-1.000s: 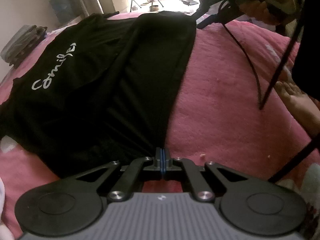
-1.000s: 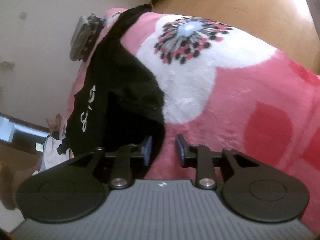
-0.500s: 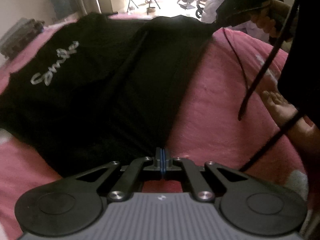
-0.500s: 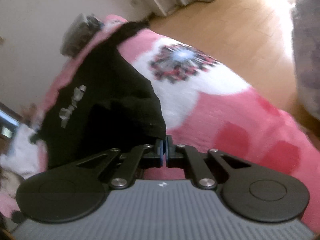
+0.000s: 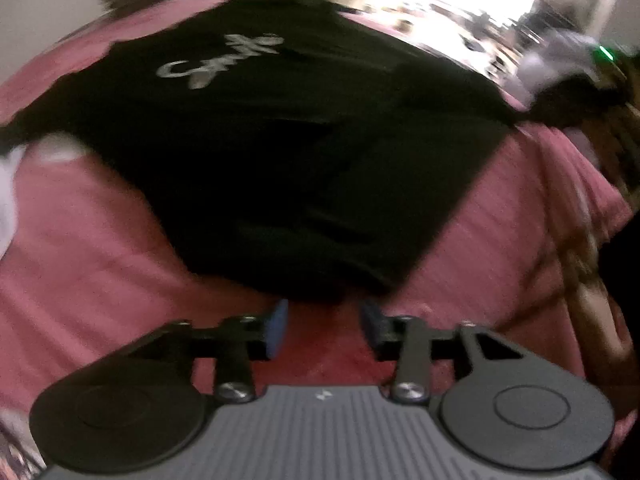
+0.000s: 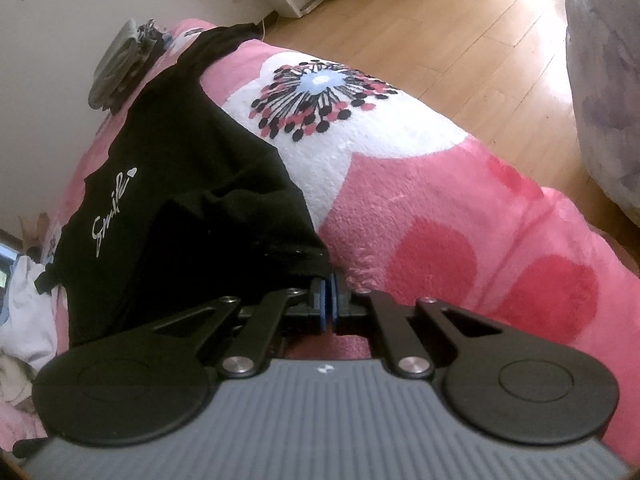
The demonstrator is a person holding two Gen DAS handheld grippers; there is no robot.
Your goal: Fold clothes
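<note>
With one side of the black T-shirt [image 5: 304, 152] already folded in, the left tongs [image 5: 324, 320], having just been opening, are standing empty while the right tongs [image 6: 329, 300] are pinching its corner, leaving more folds.

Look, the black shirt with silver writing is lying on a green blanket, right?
Not quite. The black shirt with silver writing does lie on a blanket, but the blanket is pink with a big white flower, not green. The right wrist view shows it clearly.

One black shirt [image 6: 188, 184], one pink blanket [image 6: 460, 216].
</note>
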